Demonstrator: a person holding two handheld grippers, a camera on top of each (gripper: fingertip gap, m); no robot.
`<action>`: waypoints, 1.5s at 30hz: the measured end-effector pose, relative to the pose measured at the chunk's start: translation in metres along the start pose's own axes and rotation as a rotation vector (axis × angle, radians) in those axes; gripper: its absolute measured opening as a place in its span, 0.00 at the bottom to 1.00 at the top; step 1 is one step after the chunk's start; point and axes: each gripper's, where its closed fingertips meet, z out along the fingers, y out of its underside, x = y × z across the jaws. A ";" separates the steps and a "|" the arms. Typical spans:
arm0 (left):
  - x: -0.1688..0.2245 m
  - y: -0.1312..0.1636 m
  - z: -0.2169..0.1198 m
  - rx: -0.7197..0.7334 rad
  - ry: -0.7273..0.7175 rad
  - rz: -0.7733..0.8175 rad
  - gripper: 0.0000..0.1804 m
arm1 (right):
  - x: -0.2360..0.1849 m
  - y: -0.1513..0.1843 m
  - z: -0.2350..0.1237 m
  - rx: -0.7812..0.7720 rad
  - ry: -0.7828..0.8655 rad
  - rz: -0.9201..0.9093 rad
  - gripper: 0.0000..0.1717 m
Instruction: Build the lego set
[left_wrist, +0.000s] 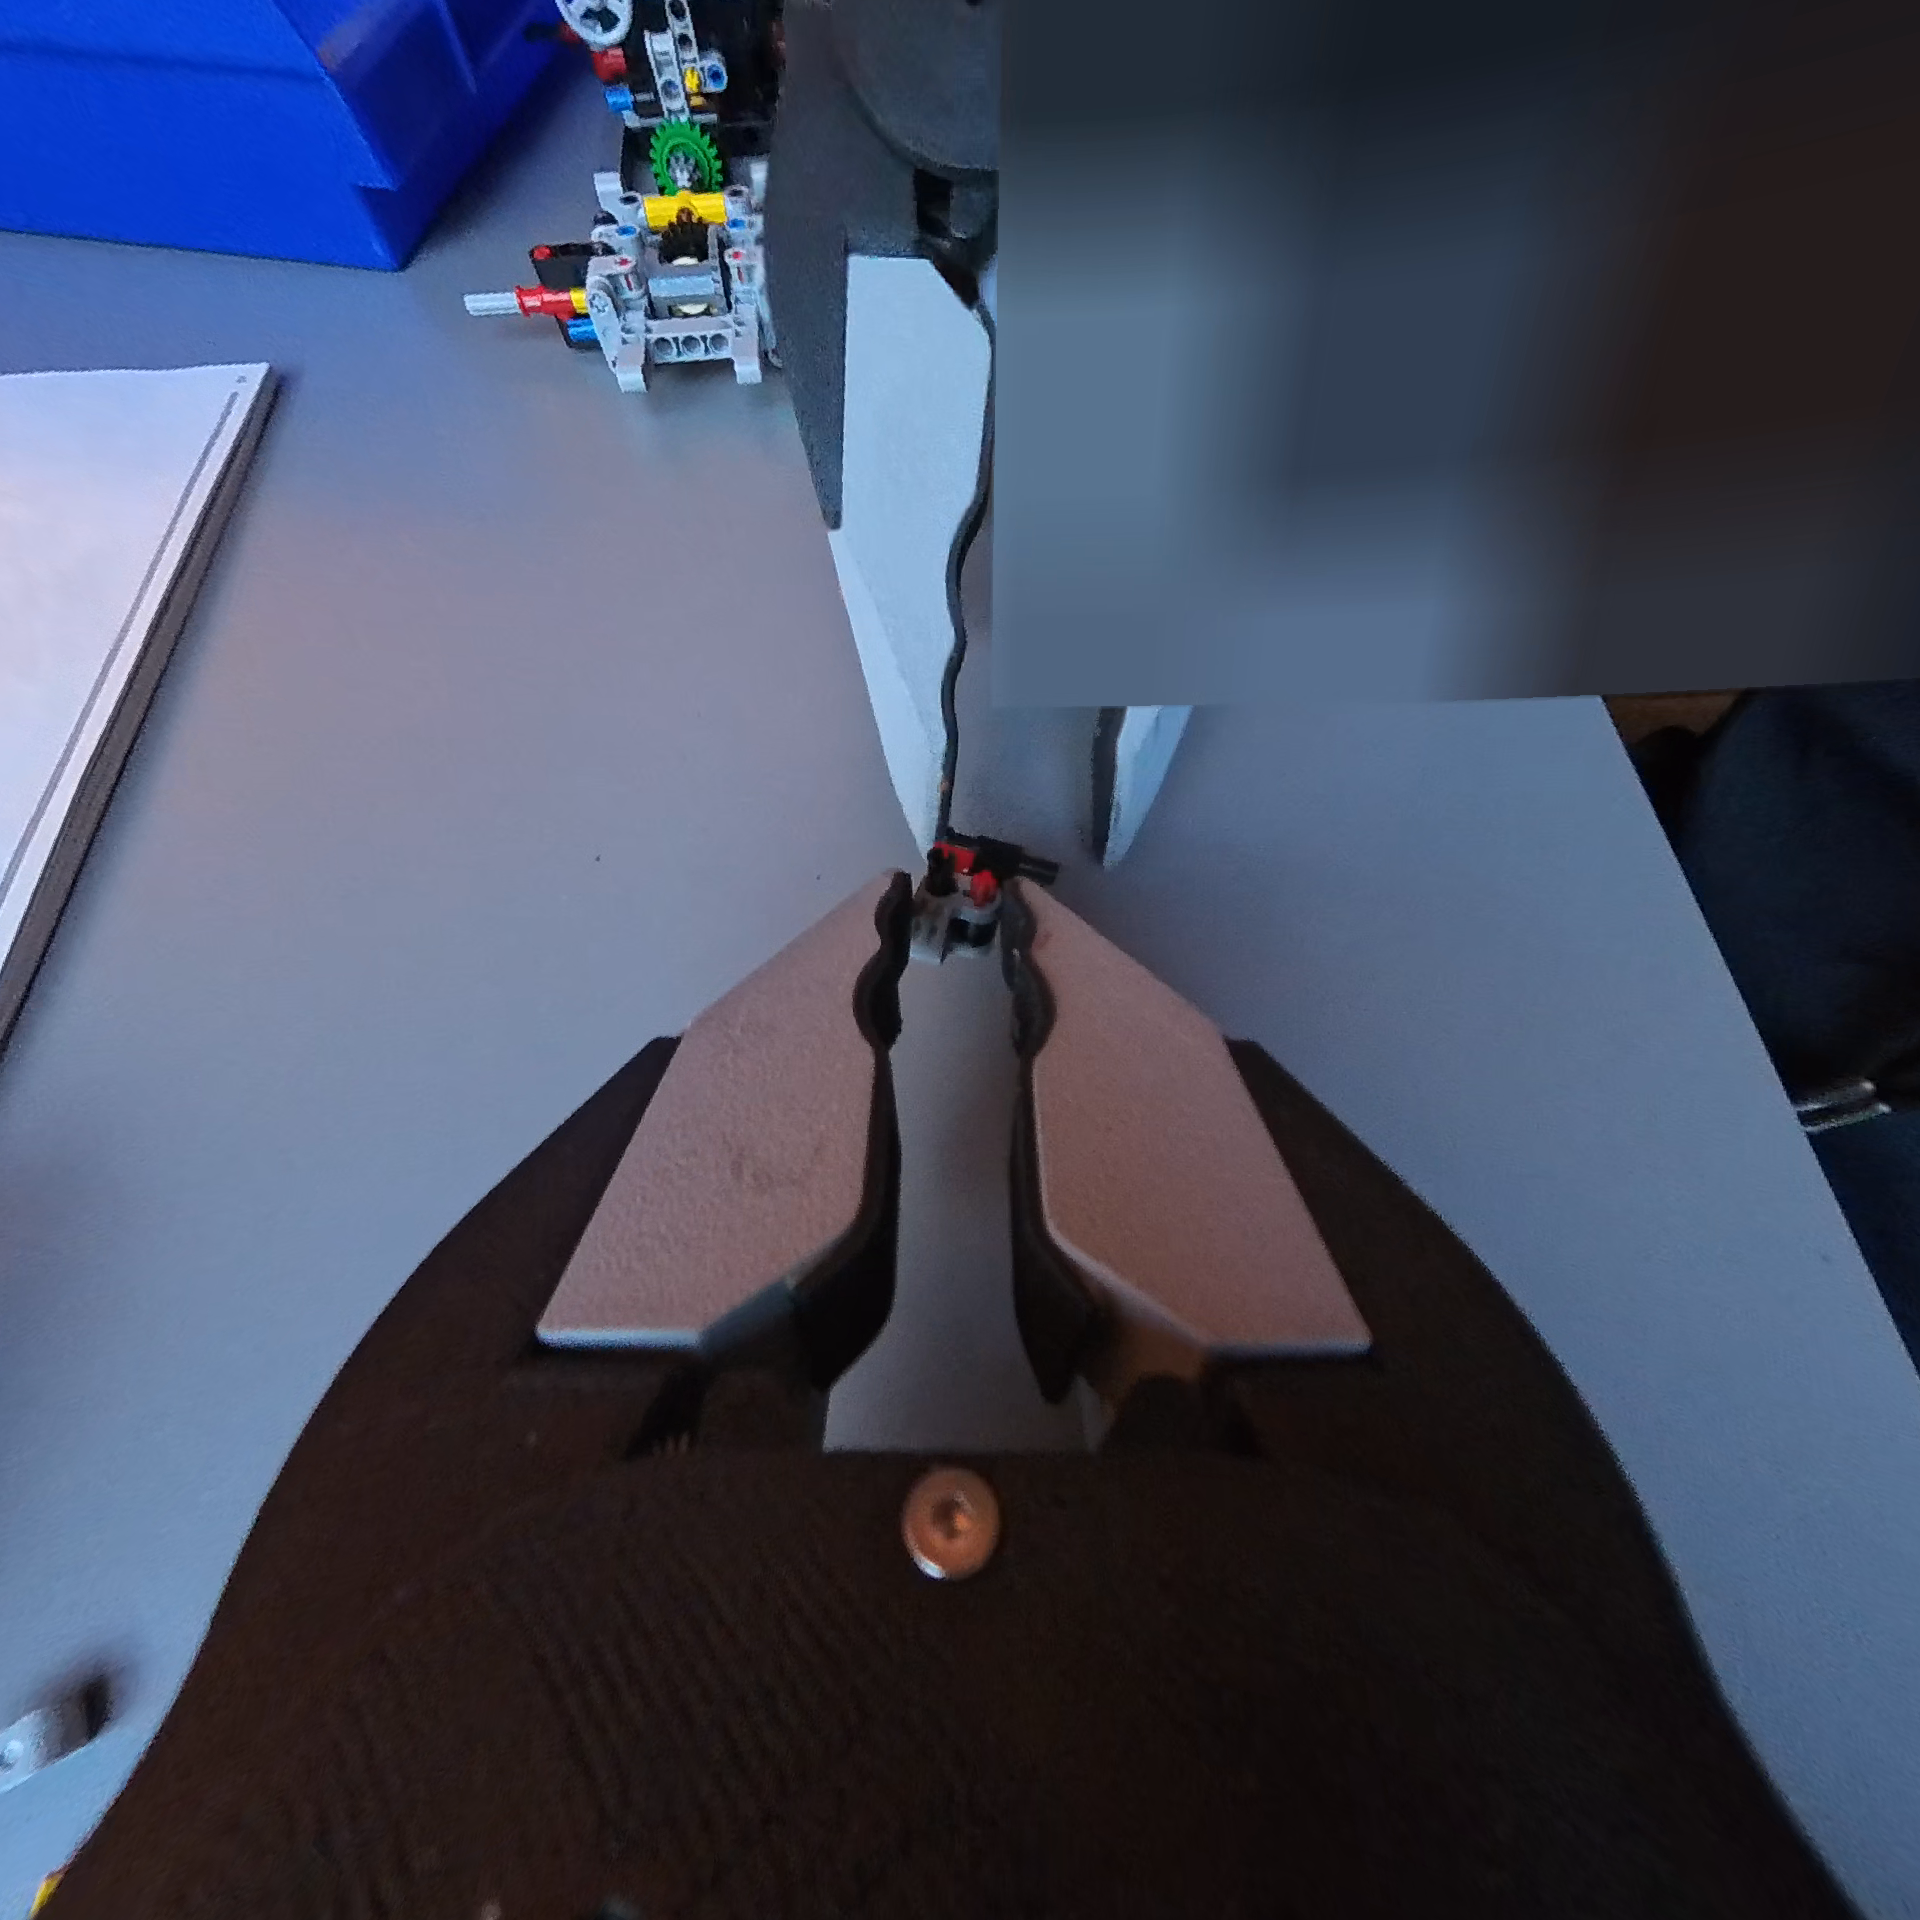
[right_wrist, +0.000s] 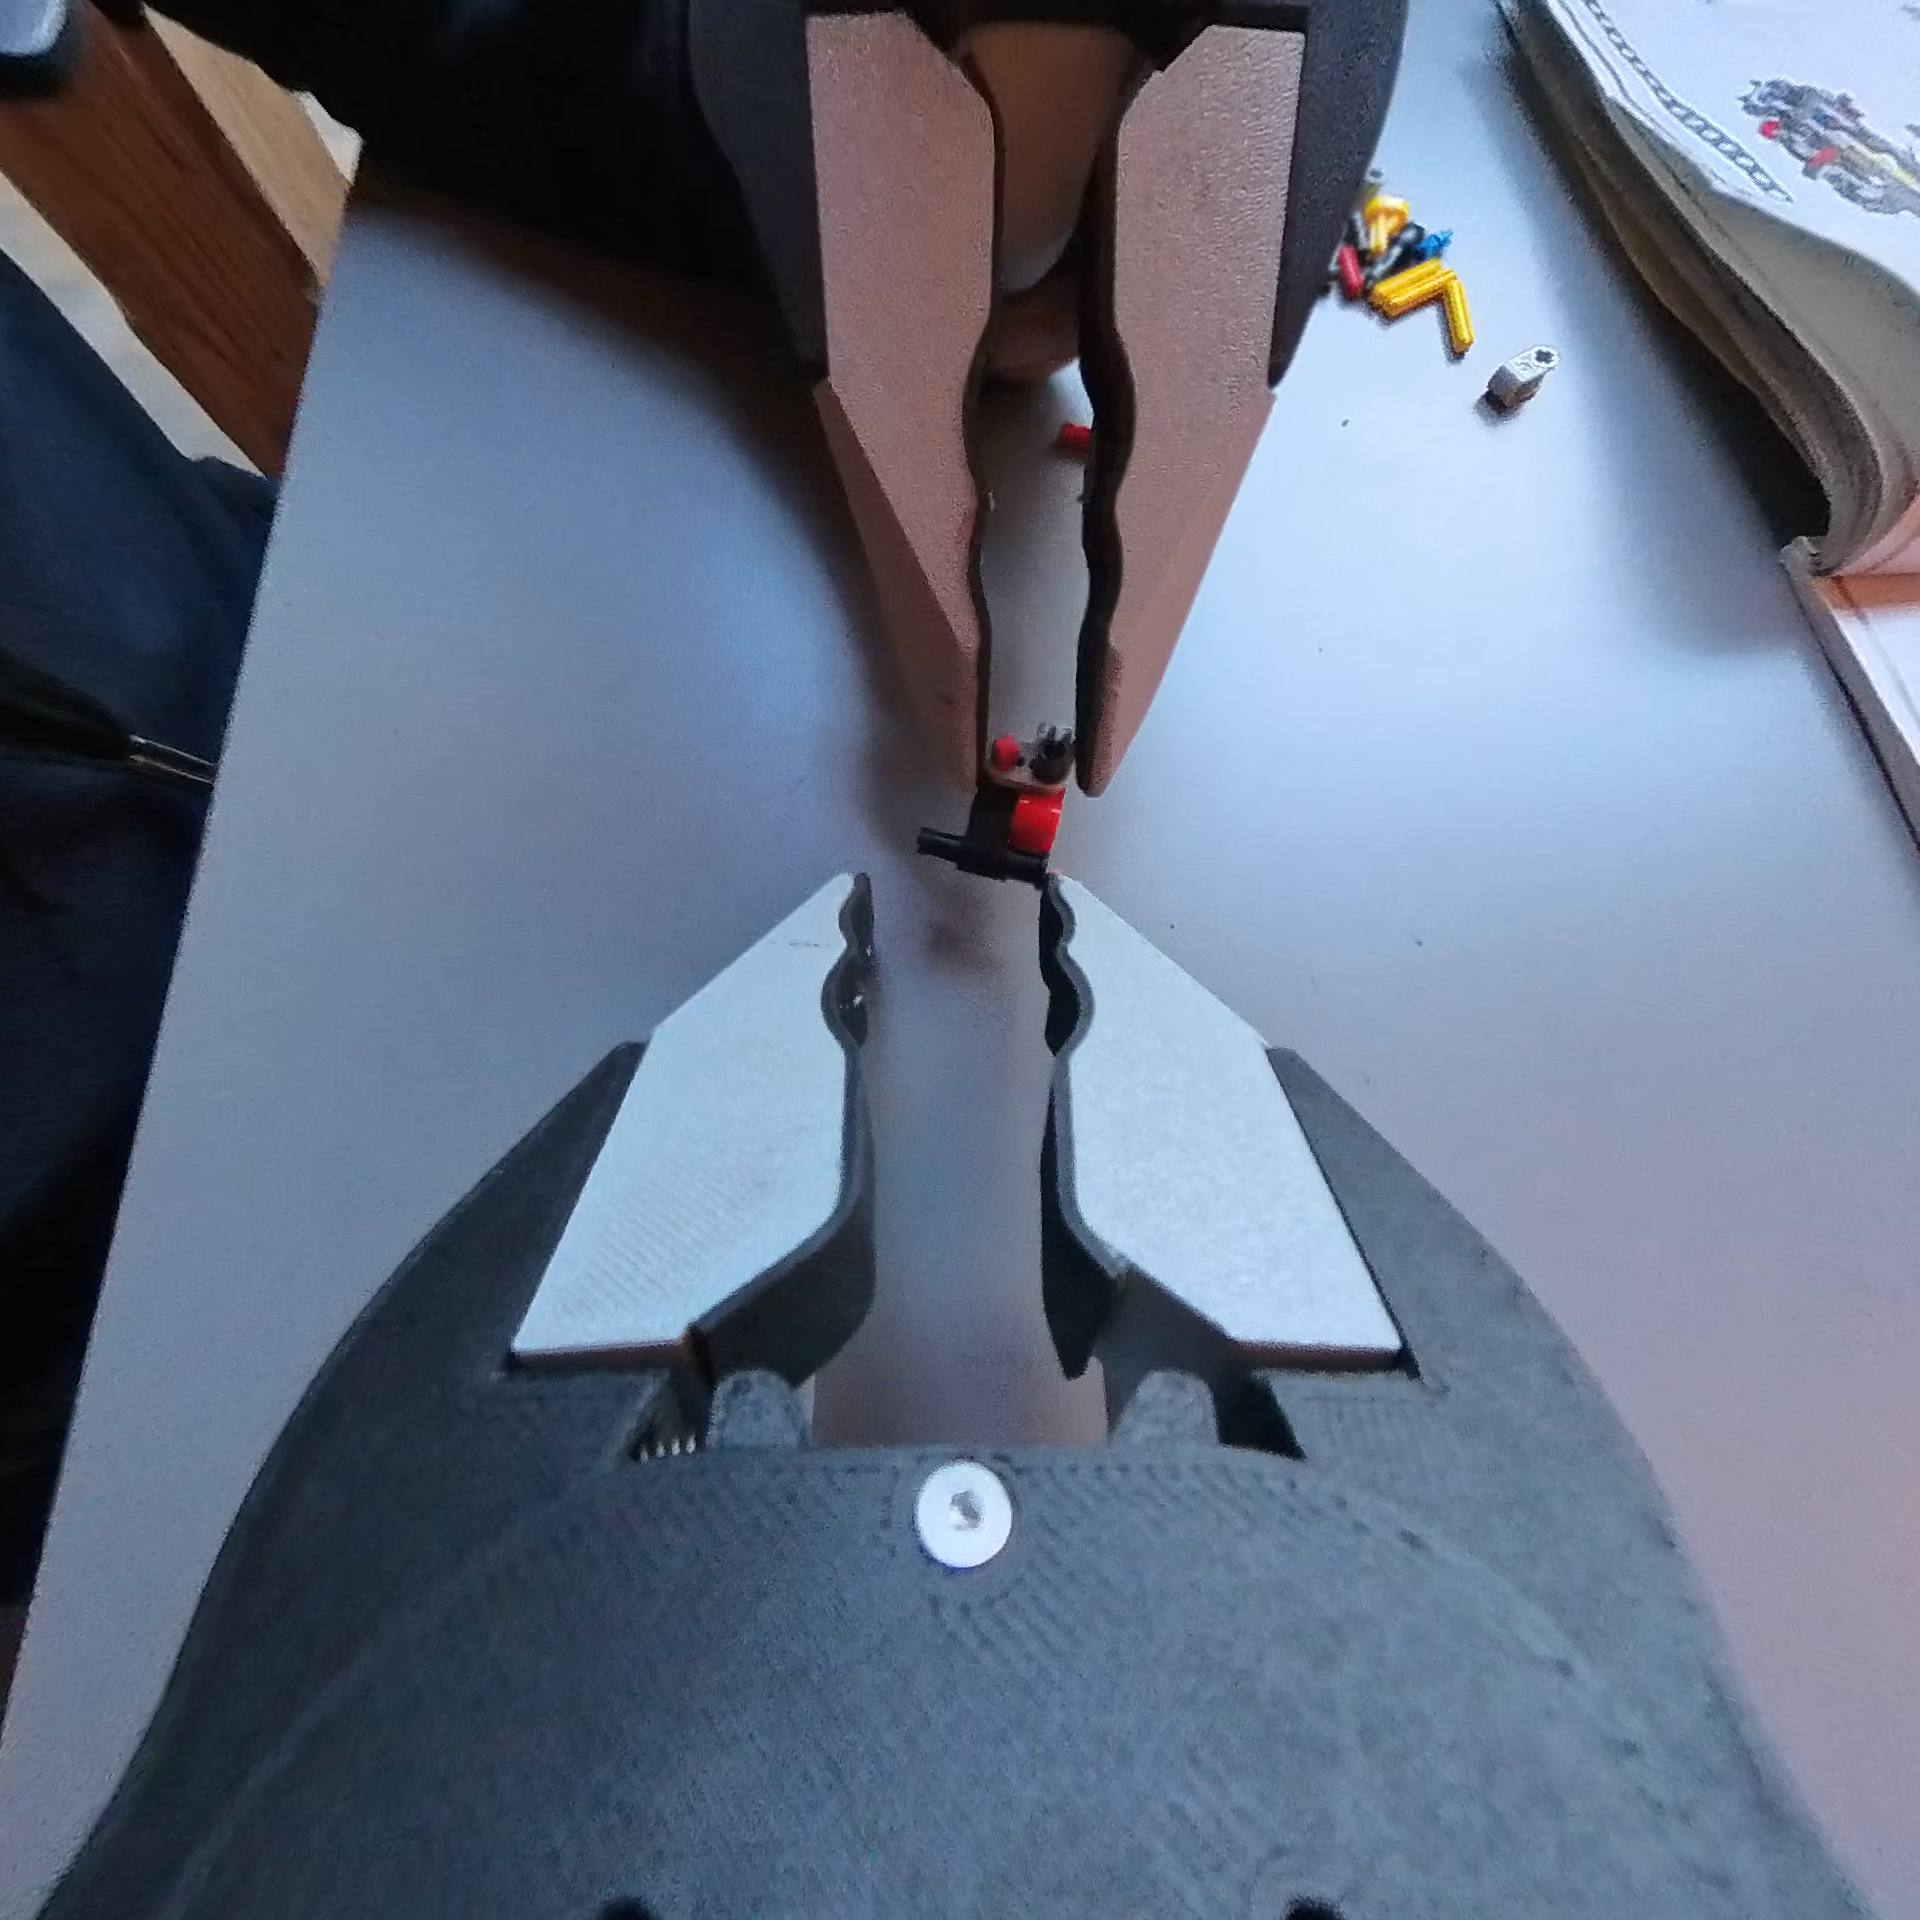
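Left gripper (left_wrist: 961, 914) pinches a small grey, red and black brick assembly (left_wrist: 961, 904) at its tips, centre of the left wrist frame, above the grey table (left_wrist: 468, 675). Right gripper (right_wrist: 956, 894) stands spread just below the assembly (right_wrist: 1013, 810) mid-frame; its right fingertip (right_wrist: 1060, 894) appears to touch the black pin. The piece looks light, rigid and small, likely to pop apart; the grey block seems the safest hold. Loose yellow pieces (right_wrist: 1413, 286) lie upper right.

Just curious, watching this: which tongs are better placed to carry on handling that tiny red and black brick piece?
Probably the left tongs: they already pinch the small brick piece at their tips. The right tongs stand open in front of it, one tip about touching its black pin.
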 end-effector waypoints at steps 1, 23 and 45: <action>0.000 0.001 0.001 -0.012 -0.005 0.006 0.08 | 0.001 0.001 0.001 -0.012 0.016 -0.013 0.16; 0.000 0.019 0.015 -0.160 -0.006 0.012 0.15 | -0.001 0.008 0.006 -0.066 0.034 -0.055 0.10; 0.000 0.019 0.016 -0.161 0.002 -0.003 0.14 | 0.001 0.010 0.006 -0.075 0.045 -0.057 0.07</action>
